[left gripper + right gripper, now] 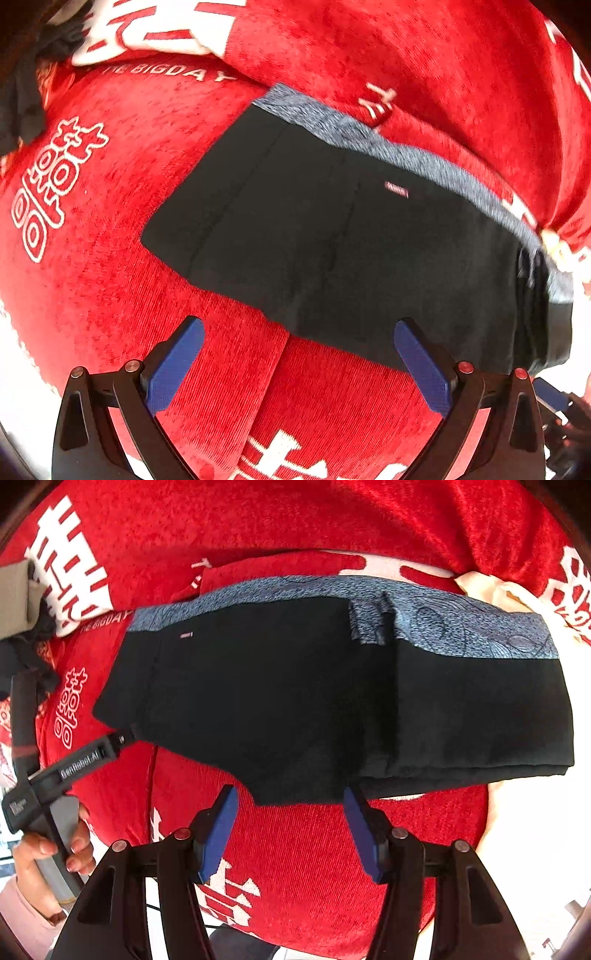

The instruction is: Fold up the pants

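Black shorts with a grey-blue waistband lie on a red velvet cloth; the right side is folded over in layers. My left gripper is open and empty, hovering just short of the shorts' near hem. My right gripper is open and empty, its fingertips at the near edge of the shorts. In the right wrist view the left gripper tool is held by a hand at the left, its tip near the shorts' left corner.
The red cloth carries white characters and covers the table. A dark garment lies at the far left. A cream cloth lies behind the waistband at the right. The cloth's near edge lies just below my right gripper.
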Demonstrator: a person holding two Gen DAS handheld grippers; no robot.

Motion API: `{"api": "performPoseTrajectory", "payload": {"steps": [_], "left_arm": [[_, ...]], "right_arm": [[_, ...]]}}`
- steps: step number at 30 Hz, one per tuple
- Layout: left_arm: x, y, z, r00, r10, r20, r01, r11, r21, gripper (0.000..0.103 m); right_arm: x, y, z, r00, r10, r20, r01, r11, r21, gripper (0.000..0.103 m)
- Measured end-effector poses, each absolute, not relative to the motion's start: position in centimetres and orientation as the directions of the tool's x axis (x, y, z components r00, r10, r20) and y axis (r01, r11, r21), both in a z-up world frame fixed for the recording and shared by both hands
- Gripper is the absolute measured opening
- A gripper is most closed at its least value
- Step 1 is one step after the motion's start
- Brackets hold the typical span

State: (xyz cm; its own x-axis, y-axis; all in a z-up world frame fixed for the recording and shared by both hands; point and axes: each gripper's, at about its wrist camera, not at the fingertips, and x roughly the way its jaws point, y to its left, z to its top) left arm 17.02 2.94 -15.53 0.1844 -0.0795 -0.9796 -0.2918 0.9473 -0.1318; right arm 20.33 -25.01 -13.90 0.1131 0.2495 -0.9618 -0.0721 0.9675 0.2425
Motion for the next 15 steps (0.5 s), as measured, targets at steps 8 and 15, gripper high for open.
{"api": "performPoseTrajectory", "payload": {"steps": [8, 15], "left_arm": [[16.1, 7.3, -15.8, 0.238, -0.179, -0.955, -0.398, 0.878, -0.264, 0.103], [15.0, 9.5, -19.3, 0.328, -0.462, -0.824, -0.492, 0.661, -0.566, 0.103]], "right_arm": [[21.5, -22.8, -13.1, 0.207, 0.216, -0.954, -0.204, 0.963, 0.174, 0.067], [22.7, -22.6, -17.5, 0.079, 0.243, -0.967, -0.15, 0.962, 0.23, 0.067]]}}
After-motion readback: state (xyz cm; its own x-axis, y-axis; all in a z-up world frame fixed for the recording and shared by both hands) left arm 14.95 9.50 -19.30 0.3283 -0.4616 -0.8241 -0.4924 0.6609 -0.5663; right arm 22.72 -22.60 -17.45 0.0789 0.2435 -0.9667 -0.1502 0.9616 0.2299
